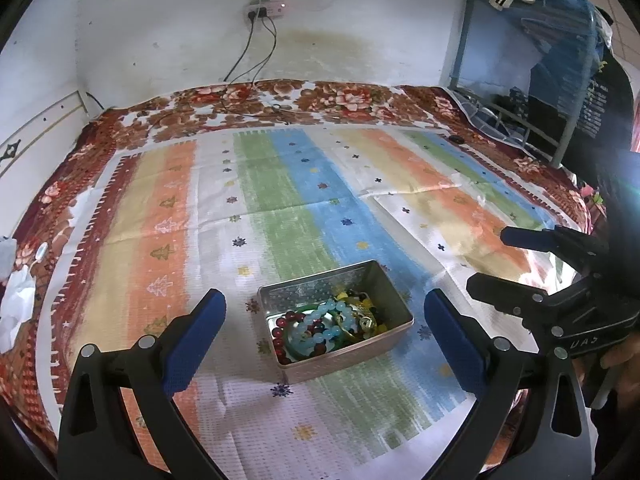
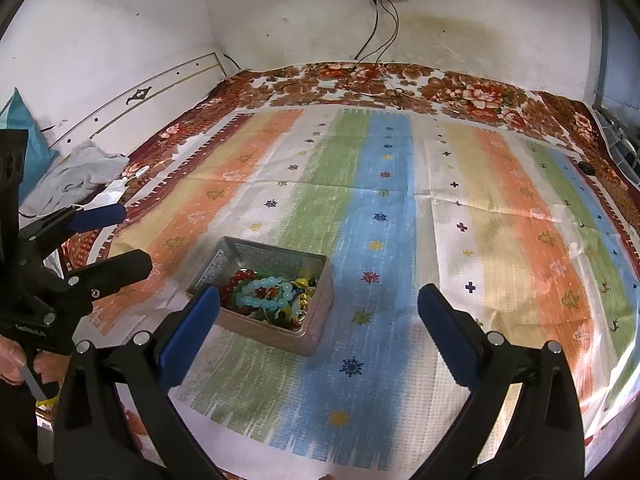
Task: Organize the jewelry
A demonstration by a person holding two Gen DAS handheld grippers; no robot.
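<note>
A rectangular silver metal tin [image 1: 335, 316] on the bed's striped cloth [image 1: 280, 208] holds all visible bead bracelets [image 1: 320, 328], fitting either a start or a finish. Left tool [image 1: 324, 320] and right tool [image 2: 318, 316] gape wide, empty.

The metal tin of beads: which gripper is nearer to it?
Left, though not by much. The left gripper hangs open right over the metal tin, framing it between its fingers. The right gripper is open too, offset to the tin's right over the striped cloth.
</note>
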